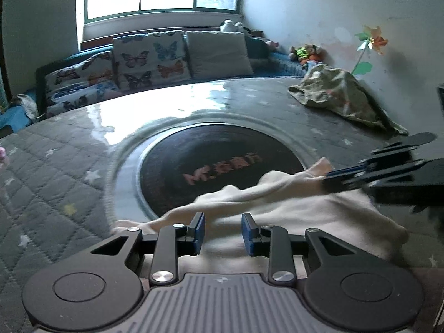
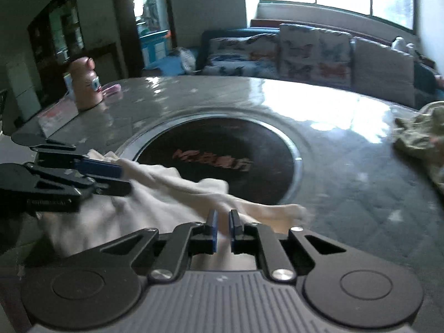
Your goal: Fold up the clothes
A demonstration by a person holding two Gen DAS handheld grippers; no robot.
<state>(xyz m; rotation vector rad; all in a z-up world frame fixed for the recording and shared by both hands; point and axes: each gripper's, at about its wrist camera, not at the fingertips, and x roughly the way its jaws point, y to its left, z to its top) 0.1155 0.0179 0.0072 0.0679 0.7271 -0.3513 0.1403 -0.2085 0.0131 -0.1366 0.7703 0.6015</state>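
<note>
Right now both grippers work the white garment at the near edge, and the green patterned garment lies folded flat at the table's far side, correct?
Not quite. The green patterned garment lies in a crumpled heap, not folded flat, as the left wrist view shows. The rest stands: both grippers are at the white garment.

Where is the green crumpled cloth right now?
The green crumpled cloth lies at the table's far right edge in the left wrist view, beyond the white garment, below the pinwheel on the wall.

cream soft-knit garment (image 1: 291, 211) | rumpled, part-lifted off the table, one edge drawn up into a taut ridge running toward its right corner | lies at the near rim, overlapping the dark round inset || olive patterned cloth garment (image 1: 335, 94) | crumpled in an unfolded heap | far right, well apart
</note>
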